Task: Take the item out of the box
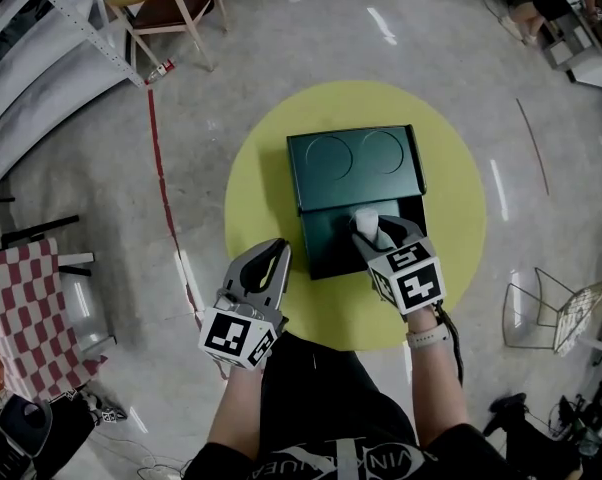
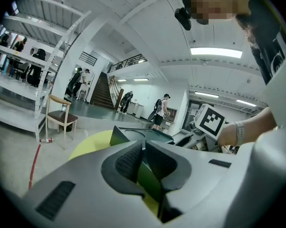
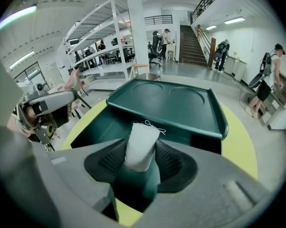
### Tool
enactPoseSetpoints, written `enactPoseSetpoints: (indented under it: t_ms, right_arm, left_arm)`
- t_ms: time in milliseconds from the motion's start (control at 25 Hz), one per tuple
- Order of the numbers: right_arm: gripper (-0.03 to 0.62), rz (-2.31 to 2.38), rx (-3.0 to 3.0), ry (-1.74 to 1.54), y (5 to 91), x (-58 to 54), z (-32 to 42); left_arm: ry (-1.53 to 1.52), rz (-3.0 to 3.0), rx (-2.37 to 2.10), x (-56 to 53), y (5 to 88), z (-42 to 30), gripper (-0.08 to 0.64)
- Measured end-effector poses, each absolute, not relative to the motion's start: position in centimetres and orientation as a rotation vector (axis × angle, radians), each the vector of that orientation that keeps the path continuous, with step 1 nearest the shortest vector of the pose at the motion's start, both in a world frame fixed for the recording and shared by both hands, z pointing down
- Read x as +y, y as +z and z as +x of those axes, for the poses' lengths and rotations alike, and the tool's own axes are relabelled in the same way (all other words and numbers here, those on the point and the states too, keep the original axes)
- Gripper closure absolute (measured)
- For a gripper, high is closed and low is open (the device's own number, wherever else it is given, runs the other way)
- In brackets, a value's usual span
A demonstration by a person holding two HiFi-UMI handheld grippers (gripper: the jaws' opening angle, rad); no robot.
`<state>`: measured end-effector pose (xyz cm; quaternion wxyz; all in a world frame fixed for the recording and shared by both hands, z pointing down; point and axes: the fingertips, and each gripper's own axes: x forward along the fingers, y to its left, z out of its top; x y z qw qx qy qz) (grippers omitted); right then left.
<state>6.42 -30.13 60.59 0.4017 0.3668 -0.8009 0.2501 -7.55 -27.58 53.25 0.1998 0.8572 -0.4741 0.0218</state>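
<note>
Pouch (image 3: 142,142), white, gripped in your right claw (image 1: 378,232) over the open green box (image 1: 326,250); your left claw (image 2: 143,152) clenched, empty.

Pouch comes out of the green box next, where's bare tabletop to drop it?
Widest bare patch of the round yellow table: right of the dark green box and its flat open lid. A narrower one lies left of the lid. Crowded: the box, where the right gripper grips the white drawstring pouch, and the front-left edge by the left gripper.
</note>
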Motion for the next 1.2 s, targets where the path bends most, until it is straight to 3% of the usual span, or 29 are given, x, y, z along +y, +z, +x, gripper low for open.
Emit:
enactPoseSetpoints:
  t_ms: [1200]
  right_arm:
    - [0.397, 1.112, -2.342, 0.483, 51.3, -28.3, 6.7]
  left_arm:
    - [0.038, 2.455, -1.321, -24.8, 49.4, -6.3, 0.535]
